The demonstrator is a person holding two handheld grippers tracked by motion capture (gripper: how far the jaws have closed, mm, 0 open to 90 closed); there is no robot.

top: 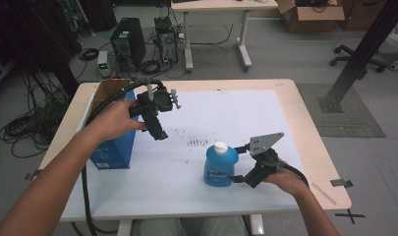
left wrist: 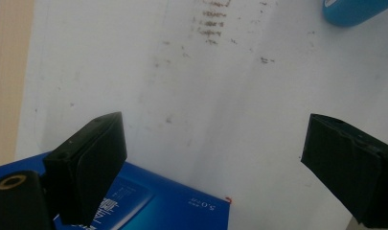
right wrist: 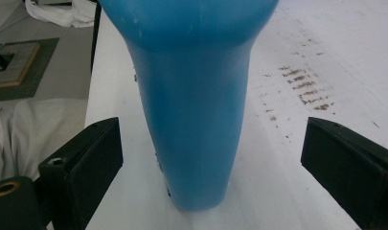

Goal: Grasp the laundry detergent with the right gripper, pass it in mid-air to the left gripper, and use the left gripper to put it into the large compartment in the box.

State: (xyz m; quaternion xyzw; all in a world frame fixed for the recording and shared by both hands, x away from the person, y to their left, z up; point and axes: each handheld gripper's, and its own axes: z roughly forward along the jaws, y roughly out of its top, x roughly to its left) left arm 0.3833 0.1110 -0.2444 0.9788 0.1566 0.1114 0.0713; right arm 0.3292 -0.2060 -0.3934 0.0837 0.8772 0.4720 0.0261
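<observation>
A blue bottle (top: 220,166) with a white cap (top: 221,146) stands upright on the white sheet (top: 226,113) at the front right. My right gripper (top: 239,164) is open, one jaw on each side of the bottle (right wrist: 196,96) and neither touching it. My left gripper (top: 162,115) hangs open in the air over the left part of the table, beside a tall blue box (top: 113,147). In the left gripper view the box's top corner (left wrist: 158,206) lies under my left gripper (left wrist: 213,153), and the bottle's edge (left wrist: 354,12) shows at the top right.
Brown smudges (top: 200,142) mark the sheet just left of the bottle. The blue box's open top shows brown cardboard (top: 109,91) near the table's left edge. Past the table are a computer tower (top: 129,42), floor cables and a slanted black post (top: 363,54).
</observation>
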